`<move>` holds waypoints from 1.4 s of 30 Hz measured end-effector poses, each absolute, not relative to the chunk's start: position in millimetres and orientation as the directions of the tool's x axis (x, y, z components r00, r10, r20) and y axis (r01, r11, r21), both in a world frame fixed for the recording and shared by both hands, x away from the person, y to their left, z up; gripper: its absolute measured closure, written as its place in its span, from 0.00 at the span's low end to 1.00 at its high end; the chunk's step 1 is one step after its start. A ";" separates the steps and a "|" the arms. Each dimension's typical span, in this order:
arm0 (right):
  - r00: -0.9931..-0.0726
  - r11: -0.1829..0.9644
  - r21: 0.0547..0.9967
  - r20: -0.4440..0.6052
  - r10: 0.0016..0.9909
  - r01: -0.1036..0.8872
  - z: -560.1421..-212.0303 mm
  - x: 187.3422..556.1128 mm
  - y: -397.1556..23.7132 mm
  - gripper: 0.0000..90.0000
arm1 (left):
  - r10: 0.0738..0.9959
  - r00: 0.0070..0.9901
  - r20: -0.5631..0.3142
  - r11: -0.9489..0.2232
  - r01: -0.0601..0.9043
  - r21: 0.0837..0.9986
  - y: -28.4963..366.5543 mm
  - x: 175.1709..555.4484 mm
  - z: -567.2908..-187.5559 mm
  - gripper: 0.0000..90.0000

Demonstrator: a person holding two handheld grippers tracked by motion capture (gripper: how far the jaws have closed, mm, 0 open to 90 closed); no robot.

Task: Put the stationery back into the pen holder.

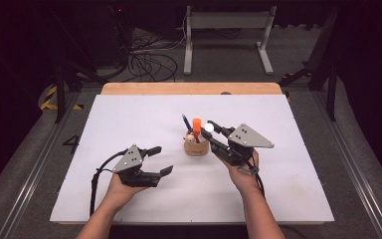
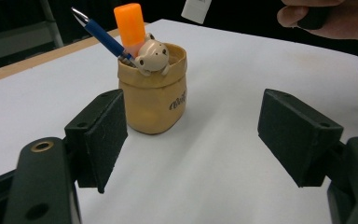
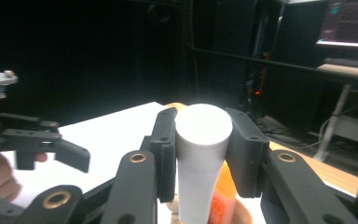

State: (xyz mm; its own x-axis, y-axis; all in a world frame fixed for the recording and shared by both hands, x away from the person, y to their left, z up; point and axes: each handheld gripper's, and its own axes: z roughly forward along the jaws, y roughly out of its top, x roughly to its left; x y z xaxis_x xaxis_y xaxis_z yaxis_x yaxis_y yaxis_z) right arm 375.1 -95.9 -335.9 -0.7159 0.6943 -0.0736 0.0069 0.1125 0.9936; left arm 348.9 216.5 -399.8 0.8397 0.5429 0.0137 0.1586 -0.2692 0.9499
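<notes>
Now: right hand-held gripper point(image 1: 210, 130) pinching white cylindrical tube point(image 3: 200, 158) above the tan holder point(image 1: 196, 146).
Left hand-held gripper point(image 1: 160, 160) spread, nothing between, near-left of holder on white surface point(image 1: 129, 119).

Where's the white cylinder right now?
The white cylinder is clamped between the right gripper jaws, raised just above the tan pen cup near the middle of the white table.
</notes>
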 end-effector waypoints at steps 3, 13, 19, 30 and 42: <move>-0.701 0.117 0.993 -0.074 0.709 0.013 -340.2 378.5 -96.5 0.75 | 0.543 0.840 0.009 -0.266 0.162 0.950 216.2 348.8 -400.0 0.27; -0.675 0.115 0.993 -0.089 0.732 -0.005 -363.6 391.5 -94.2 0.75 | 0.544 0.839 0.014 -0.269 0.159 0.950 216.7 348.9 -399.6 0.27; -0.656 0.150 0.989 -0.101 0.748 0.019 -377.0 400.2 -88.6 0.75 | 0.542 0.840 0.011 -0.268 0.161 0.950 216.7 348.3 -399.6 0.27; -0.655 0.187 0.979 -0.092 0.750 0.077 -391.7 412.2 -82.7 0.75 | 0.544 0.839 0.012 -0.269 0.161 0.950 217.3 348.4 -399.6 0.27; -0.666 0.226 0.964 -0.076 0.742 0.143 -402.1 421.2 -78.9 0.75 | 0.546 0.838 0.013 -0.271 0.161 0.949 217.4 348.2 -399.6 0.27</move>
